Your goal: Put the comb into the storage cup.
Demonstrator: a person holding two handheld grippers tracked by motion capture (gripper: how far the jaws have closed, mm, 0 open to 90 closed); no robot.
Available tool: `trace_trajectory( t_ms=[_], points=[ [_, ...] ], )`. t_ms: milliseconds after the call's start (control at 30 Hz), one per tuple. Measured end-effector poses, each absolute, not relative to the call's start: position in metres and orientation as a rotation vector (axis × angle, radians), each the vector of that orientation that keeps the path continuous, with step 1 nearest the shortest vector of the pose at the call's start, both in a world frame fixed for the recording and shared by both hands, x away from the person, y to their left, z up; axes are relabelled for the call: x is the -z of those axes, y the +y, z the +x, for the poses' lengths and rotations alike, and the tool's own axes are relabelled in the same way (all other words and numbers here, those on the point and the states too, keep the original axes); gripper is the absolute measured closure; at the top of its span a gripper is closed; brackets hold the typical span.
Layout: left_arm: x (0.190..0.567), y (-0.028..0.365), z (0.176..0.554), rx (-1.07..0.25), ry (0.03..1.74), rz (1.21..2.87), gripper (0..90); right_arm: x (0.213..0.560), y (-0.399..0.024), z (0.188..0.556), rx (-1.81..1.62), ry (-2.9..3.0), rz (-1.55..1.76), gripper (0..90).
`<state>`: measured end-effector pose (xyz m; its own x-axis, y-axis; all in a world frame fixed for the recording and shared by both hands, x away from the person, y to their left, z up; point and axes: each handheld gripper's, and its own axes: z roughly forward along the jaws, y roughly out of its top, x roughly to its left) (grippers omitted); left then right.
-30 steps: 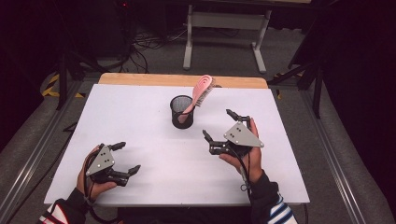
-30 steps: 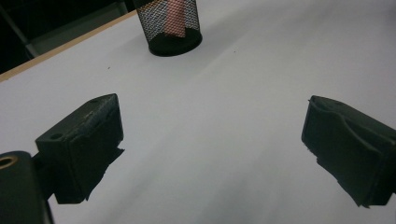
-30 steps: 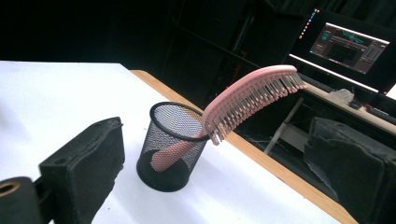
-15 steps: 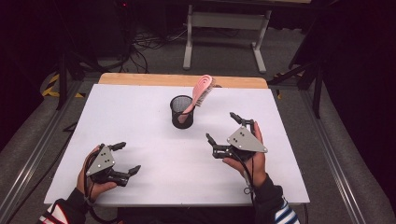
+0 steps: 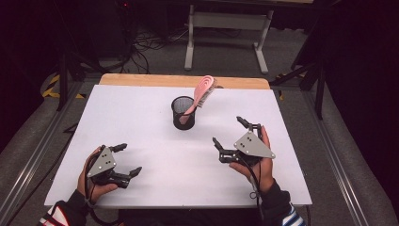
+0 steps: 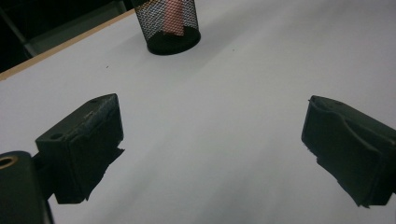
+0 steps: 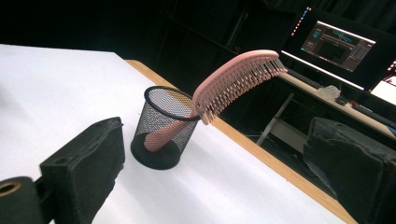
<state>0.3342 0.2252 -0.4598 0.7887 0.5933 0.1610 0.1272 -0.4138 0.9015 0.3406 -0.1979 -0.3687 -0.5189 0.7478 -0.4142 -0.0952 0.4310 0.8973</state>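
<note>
The pink brush (image 5: 201, 95) stands handle-down in the black mesh cup (image 5: 183, 113) at the middle of the bench (image 5: 141, 122), toward its far edge. Its long axis tilts up and away, bristled head clear of the rim. The right gripper (image 5: 230, 137) is released, jaws spread, holding nothing; the cup lies ahead of it and to its left. The left gripper (image 5: 126, 159) is likewise released and empty, farther off. The right hand is judged nearer. No brand, label or legible writing found.

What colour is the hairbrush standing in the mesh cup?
Pink; the hairbrush leans in the black mesh cup, clearest in the right gripper view.
</note>
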Motion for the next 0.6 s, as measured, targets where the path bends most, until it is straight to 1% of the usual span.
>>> trace_trajectory(
  t_ms=[600],
  points=[
    [0.460,0.224,0.334,-0.568,0.538,1.959,6.6,0.381,-0.208,0.329,-1.195,1.822,0.542,5.9]
  ],
)
